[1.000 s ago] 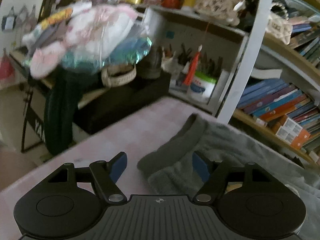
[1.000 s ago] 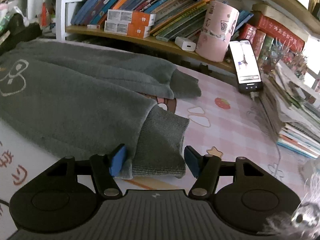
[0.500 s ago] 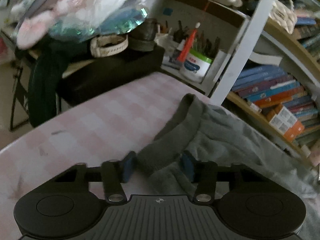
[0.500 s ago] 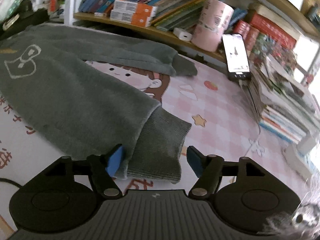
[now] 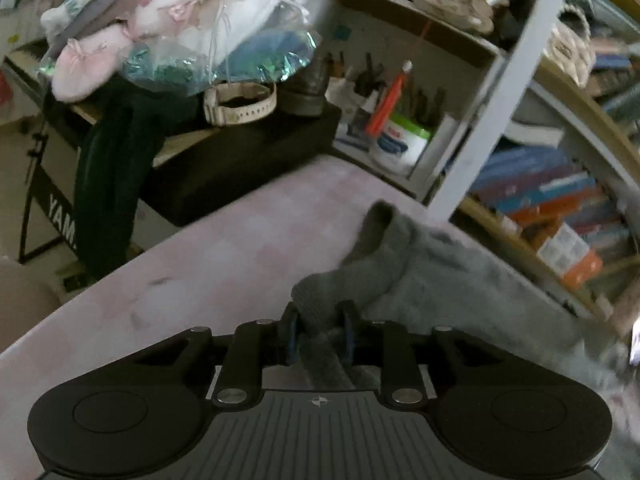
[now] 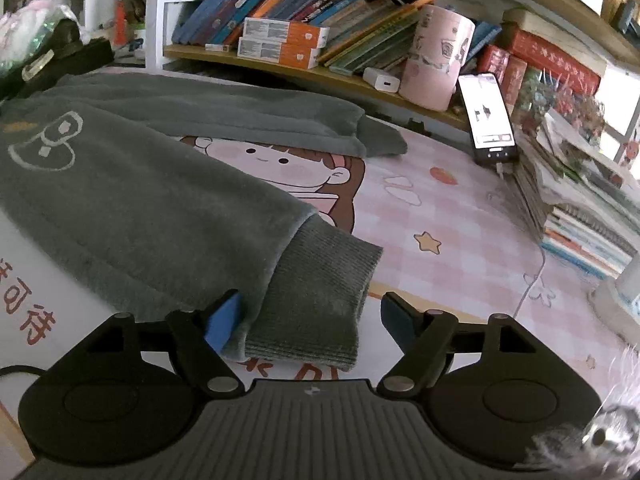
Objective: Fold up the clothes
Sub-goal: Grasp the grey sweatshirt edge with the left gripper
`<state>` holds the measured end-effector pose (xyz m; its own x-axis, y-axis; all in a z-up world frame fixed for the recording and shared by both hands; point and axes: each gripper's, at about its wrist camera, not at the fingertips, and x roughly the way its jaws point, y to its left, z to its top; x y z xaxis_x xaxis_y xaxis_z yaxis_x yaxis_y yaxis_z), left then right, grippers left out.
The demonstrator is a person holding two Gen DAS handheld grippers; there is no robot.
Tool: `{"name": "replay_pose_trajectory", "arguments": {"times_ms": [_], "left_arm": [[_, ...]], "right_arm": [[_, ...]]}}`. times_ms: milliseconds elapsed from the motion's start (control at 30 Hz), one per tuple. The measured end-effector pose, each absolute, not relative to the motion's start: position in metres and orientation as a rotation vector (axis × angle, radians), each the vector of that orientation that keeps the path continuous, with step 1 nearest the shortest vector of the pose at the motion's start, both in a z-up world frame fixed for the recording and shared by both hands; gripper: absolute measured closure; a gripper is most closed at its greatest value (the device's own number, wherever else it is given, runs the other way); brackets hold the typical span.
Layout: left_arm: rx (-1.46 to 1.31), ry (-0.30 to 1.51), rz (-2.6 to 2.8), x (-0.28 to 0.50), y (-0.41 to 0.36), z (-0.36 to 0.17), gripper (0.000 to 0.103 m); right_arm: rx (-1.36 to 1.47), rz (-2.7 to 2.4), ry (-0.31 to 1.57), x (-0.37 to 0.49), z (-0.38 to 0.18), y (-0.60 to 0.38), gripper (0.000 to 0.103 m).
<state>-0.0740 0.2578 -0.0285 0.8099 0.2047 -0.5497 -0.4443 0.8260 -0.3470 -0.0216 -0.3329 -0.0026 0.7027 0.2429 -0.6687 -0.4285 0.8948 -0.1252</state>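
Observation:
Grey fleece trousers (image 6: 132,184) lie spread on a pink checked mat (image 6: 460,216). In the left wrist view my left gripper (image 5: 320,330) is shut on the ribbed waistband (image 5: 344,280) of the trousers, which is bunched and lifted off the mat (image 5: 224,264). In the right wrist view my right gripper (image 6: 312,314) is open, its blue pads on either side of the near leg's ribbed cuff (image 6: 316,300). The far leg's cuff (image 6: 380,140) lies flat beyond.
A bookshelf (image 6: 304,40) runs along the mat's far side, with a pink cup (image 6: 436,56) and a leaning phone (image 6: 488,116). Book stacks (image 6: 580,200) stand at the right. A black keyboard case (image 5: 240,160) with piled bags lies left of the mat.
My left gripper has closed on the waistband and raised it. My right gripper has stayed open around the cuff, moving slightly closer to it.

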Motion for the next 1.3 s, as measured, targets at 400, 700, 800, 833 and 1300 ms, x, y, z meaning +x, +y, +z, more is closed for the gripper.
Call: {"name": "replay_pose_trajectory", "arguments": {"times_ms": [400,700,800,833,1300], "left_arm": [[-0.480,0.556,0.313,-0.078,0.250,-0.034,0.071],[-0.411,0.588,0.281,-0.068,0.238,-0.029,0.062],[-0.404,0.596,0.276,-0.062,0.239,-0.030,0.063],[-0.406,0.596,0.275,-0.061,0.240,-0.031,0.064],[-0.516,0.521,0.330,-0.076,0.263,-0.035,0.085]], "right_arm": [[-0.323,0.300,0.683,-0.020,-0.002,-0.340,0.027],[-0.315,0.253,0.684,-0.019,-0.003,-0.347,0.030],[-0.263,0.255,0.693,-0.017,-0.004,-0.353,0.030],[-0.243,0.255,0.696,-0.017,-0.004,-0.354,0.030],[-0.163,0.312,0.713,-0.020,-0.006,-0.346,0.026]]}}
